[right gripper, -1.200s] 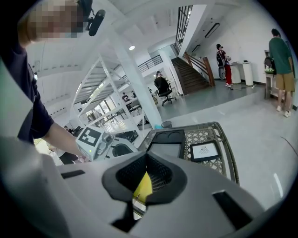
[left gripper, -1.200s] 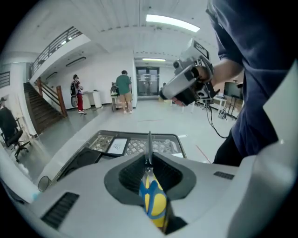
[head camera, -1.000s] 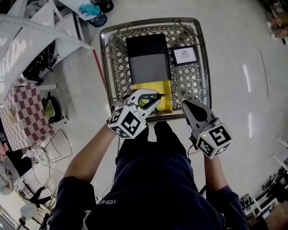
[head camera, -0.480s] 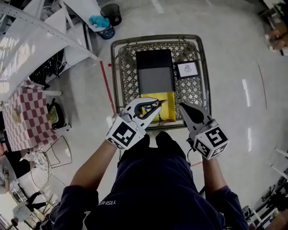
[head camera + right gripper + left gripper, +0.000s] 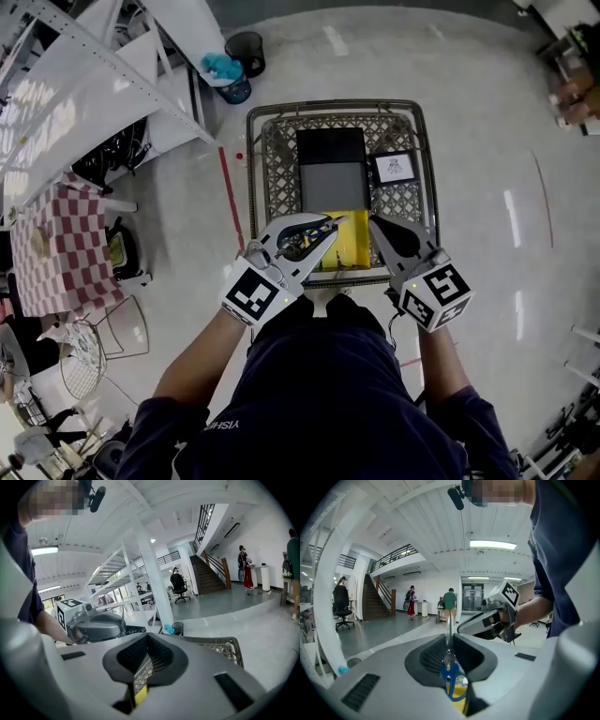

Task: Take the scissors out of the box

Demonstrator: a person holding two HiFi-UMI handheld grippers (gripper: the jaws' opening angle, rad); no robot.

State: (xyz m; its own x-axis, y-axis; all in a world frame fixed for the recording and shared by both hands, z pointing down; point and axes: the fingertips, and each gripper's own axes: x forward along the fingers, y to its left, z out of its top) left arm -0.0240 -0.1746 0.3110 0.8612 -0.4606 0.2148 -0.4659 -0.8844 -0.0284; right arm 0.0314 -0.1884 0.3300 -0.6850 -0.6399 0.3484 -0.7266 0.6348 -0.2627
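1. The left gripper (image 5: pixel 327 226) is clamped on the scissors (image 5: pixel 309 239). The blue handles sit between its jaws and the blades point straight up (image 5: pixel 449 634).
2. The scissors are out of the yellow box (image 5: pixel 352 246). They are held in the air at the near end of the cart (image 5: pixel 333 104), and in the head view their tip overlaps the box's left edge.
3. The right gripper (image 5: pixel 377 227) has its jaws closed to a thin slit with nothing between them. In the right gripper view only cart mesh and a bit of yellow show through the slit (image 5: pixel 142 674).
4. In the head view the right gripper hangs over the cart's near right corner, just beside the left gripper and not touching it.
5. Farther back in the cart, a black and grey box (image 5: pixel 332 173) touches the far edge of the yellow box.
6. A small framed card (image 5: pixel 395 167) lies to the right of the black and grey box. Its print is too small to read.
7. No brand shows on the scissors or on either box.
8. Each gripper carries a cube (image 5: pixel 251 293) with square black-and-white markers. These are patterns, not text.
9. The white lettering (image 5: pixel 223 425) on the person's dark shirt is upside down and can't be read for sure.
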